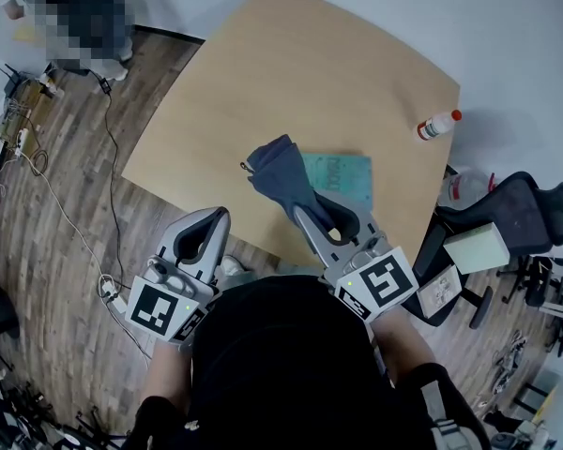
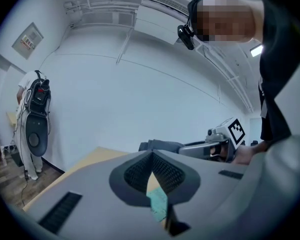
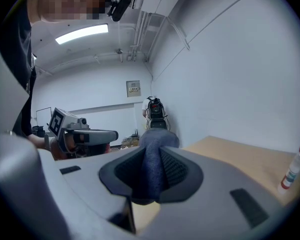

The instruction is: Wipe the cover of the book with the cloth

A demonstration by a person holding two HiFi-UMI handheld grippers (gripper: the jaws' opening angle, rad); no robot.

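- Book (image 1: 345,180) toward 5 o'clock on surface (image 1: 291,73); teal, 9 o'clock side hidden under cloth (image 1: 280,178) and right tool (image 1: 308,216).
- Unclear whether cloth touches cover or hangs above it.
- Faint print on cover, too small to read; likewise label on bottle (image 1: 437,125) at surface's 3 o'clock edge.
- Right tool clenched on dark blue cloth, one fold pinched between pads, rest bunched beyond tips.
- Left tool (image 1: 212,219) clenched shut on nothing, off surface's 7 o'clock edge, above wood floor (image 1: 47,251).
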